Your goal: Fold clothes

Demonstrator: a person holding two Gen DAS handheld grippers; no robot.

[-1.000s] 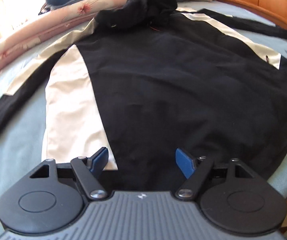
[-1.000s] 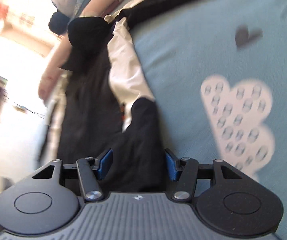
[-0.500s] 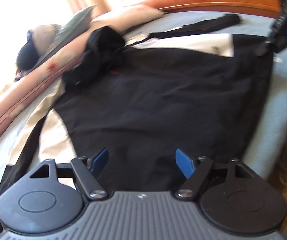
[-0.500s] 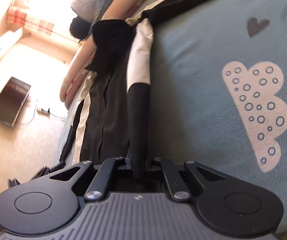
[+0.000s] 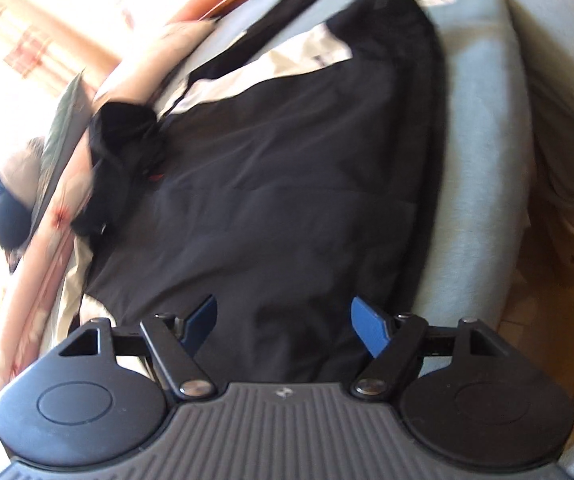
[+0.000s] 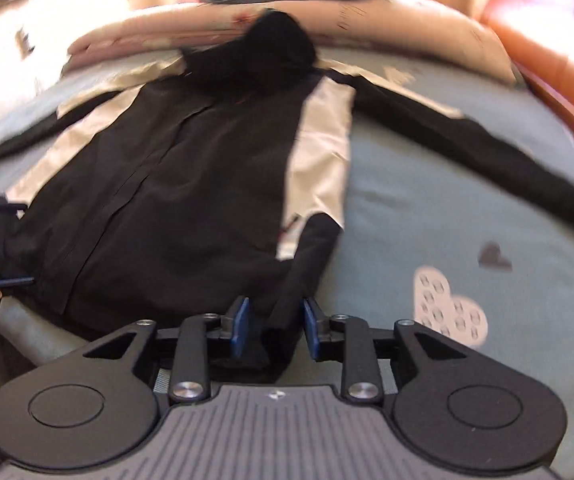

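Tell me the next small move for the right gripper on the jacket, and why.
Probably close the right gripper again: its jaws have just been opening, and the jacket's hem corner sits loosely between the pads, not pinched. The left gripper hangs open above the cloth.

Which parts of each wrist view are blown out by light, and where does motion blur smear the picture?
Left wrist view: window corner washed out white, jacket edges and bed streaked. Right wrist view: glare along the top, far sleeve and pillow smeared, heart print soft.
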